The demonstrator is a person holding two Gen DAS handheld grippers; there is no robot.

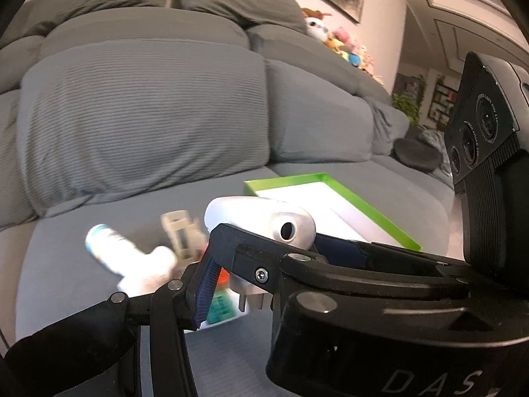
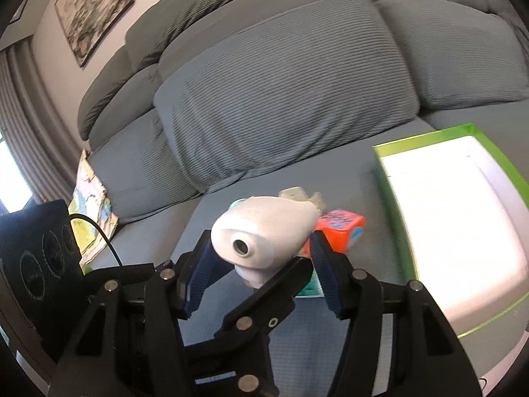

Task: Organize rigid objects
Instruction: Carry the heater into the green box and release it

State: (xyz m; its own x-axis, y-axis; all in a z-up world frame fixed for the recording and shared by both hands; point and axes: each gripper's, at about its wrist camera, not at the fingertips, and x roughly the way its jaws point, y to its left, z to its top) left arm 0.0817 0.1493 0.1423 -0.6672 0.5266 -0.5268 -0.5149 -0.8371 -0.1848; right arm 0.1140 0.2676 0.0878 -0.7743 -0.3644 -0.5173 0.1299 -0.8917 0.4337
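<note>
Nearest the lens, the right gripper (image 2: 261, 251) has its blue-padded jaws on either side of the head of a white gun-shaped thermometer (image 2: 264, 228). The pads sit close against its flanks, but whether they actually press cannot be told. The left gripper (image 1: 231, 291) comes in from the left side. One of its black fingers crosses under the head, and it appears to be clamped narrowly on the thermometer's short handle. The thermometer is therefore held off the grey sofa seat (image 2: 231, 347), between the two tools. Its sensor hole looks back toward the right camera. Its long axis runs away and rightward, tapering toward an orange carton (image 2: 340, 231) lying on the cushion. The green-rimmed tray (image 2: 390, 152), white inside and holding nothing visible, lies on the seat to the right of both grippers. The right hand is the nearer one, so the carry probably goes sideways to the right, tapered end leading.
</note>
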